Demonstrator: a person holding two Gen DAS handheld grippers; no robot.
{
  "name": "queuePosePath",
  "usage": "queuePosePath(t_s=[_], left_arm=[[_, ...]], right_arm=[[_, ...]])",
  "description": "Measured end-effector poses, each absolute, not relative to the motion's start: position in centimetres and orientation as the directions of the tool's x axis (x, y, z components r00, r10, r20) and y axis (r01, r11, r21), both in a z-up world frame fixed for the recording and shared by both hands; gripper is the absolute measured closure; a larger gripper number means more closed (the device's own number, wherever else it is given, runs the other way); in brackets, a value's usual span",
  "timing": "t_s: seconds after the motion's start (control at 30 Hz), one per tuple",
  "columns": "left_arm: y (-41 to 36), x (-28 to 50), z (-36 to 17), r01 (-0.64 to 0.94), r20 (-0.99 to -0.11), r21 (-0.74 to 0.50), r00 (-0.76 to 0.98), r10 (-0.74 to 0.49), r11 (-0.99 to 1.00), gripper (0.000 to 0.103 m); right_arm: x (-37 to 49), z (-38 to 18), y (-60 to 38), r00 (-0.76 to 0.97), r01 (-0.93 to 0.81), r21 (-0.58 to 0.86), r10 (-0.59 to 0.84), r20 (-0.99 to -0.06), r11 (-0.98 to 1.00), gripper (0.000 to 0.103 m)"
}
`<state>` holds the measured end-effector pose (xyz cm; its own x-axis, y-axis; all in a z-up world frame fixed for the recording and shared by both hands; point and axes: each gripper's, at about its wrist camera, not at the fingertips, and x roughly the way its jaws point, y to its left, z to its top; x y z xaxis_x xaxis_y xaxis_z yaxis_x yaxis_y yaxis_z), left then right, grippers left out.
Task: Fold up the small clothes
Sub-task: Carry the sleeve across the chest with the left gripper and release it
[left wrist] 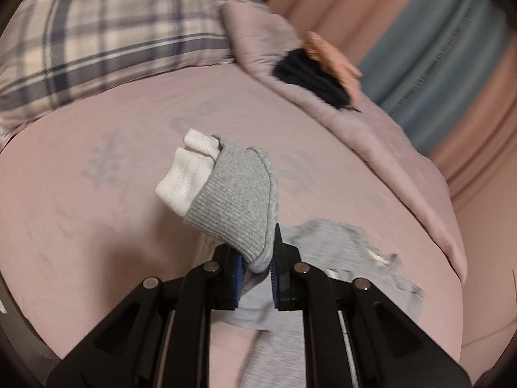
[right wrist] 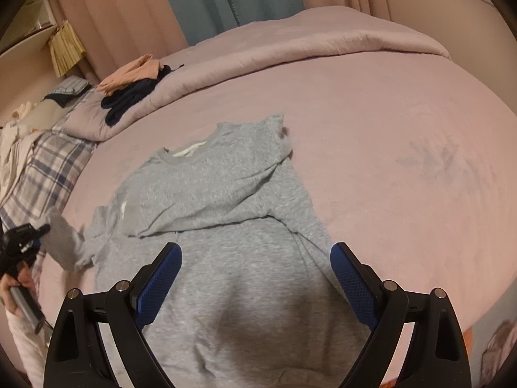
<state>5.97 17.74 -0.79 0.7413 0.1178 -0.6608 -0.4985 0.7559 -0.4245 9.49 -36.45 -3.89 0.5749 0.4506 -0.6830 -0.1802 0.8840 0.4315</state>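
Left tool [left wrist: 255, 268] was clamped on the grey sweatshirt's [right wrist: 226, 226] ribbed cuff [left wrist: 239, 200], lifted off the pink bed [right wrist: 387, 161]; right tool [right wrist: 255, 278] gaped wide above the sweatshirt, holding nothing.

Grey ribbed cuff [left wrist: 239, 200] pinched between left gripper [left wrist: 257, 274] fingers [left wrist: 237, 278], above pink sheet [left wrist: 97, 226]

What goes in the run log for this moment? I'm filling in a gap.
left gripper: shut on sleeve cuff, lifted | right gripper: open above grey sweatshirt | sweatshirt: partly folded on bed
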Motion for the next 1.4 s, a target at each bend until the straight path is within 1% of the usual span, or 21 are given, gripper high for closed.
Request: queuePosePath(t_s=[0.33, 0.57, 0.77, 0.97, 1.4], left_arm=[[11.0, 9.3, 2.1, -0.333, -0.618, -0.411, 0.786, 0.009, 0.848, 0.090], [6.5, 11.5, 2.0, -0.233, -0.624, -0.393, 0.778, -0.072, 0.890, 0.090], [2.6, 13.9, 0.0, -0.158, -0.657, -0.390, 0.738, -0.154, 0.907, 0.090], [-1.2, 16.6, -3.4, -0.102, -0.715, -0.374, 0.665, -0.216, 0.922, 0.090], [-4.9, 18.9, -8.4, -0.079, -0.787, -0.367, 0.556, -0.265, 0.927, 0.090]], right_arm=[[9.1, -3.7, -37.7, 0.596, -0.160, 0.446, 0.446, -0.668, 0.881, 0.010], [9.1, -4.1, -38.8, 0.605, -0.136, 0.453, 0.436, -0.667, 0.881, 0.010], [9.2, -4.5, -39.7, 0.607, -0.111, 0.459, 0.426, -0.671, 0.881, 0.010], [9.5, -5.3, -40.7, 0.600, -0.083, 0.461, 0.414, -0.685, 0.883, 0.010], [10.1, -6.5, -42.4, 0.585, -0.039, 0.463, 0.396, -0.707, 0.885, 0.010]])
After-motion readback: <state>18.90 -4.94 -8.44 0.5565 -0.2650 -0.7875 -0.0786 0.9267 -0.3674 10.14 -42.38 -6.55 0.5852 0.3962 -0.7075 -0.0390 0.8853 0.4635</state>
